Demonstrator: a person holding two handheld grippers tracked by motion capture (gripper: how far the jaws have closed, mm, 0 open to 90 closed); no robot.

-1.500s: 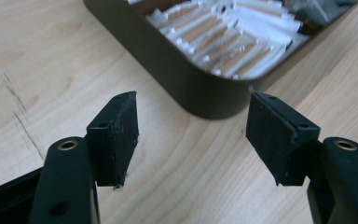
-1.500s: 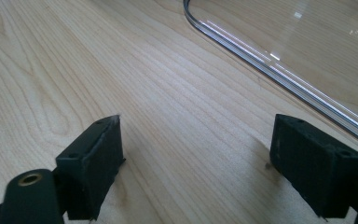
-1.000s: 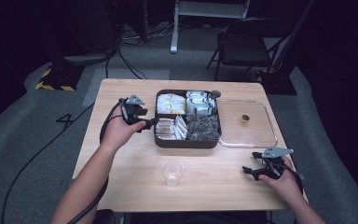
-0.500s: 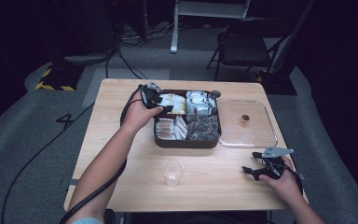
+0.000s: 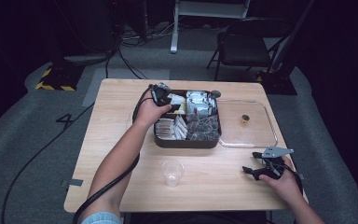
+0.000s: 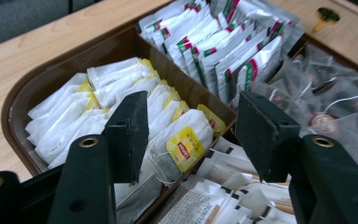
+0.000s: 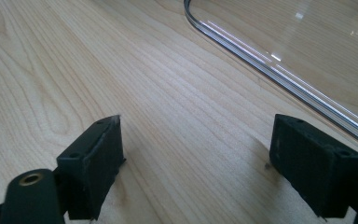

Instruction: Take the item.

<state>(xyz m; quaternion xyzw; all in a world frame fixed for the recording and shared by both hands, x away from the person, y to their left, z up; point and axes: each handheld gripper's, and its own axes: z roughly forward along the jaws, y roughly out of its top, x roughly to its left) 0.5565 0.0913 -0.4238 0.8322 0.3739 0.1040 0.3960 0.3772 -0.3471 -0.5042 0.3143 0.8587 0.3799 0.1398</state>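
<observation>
Left hand-held gripper (image 6: 191, 135) open over tea bags (image 6: 177, 144) in tray (image 5: 186, 141), nothing gripped; cup (image 5: 173, 172) empty; right hand-held gripper (image 7: 196, 163) open, idle, lower right.

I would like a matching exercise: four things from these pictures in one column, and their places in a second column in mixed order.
Things:
1. left tongs
2. right tongs
3. plastic cup
4. clear lid

Places:
A. flat on the table, right of the brown tray
B. open over the tea bags
C. upright in front of the tray
D. open on bare wood

Pairs: 1-B, 2-D, 3-C, 4-A
</observation>
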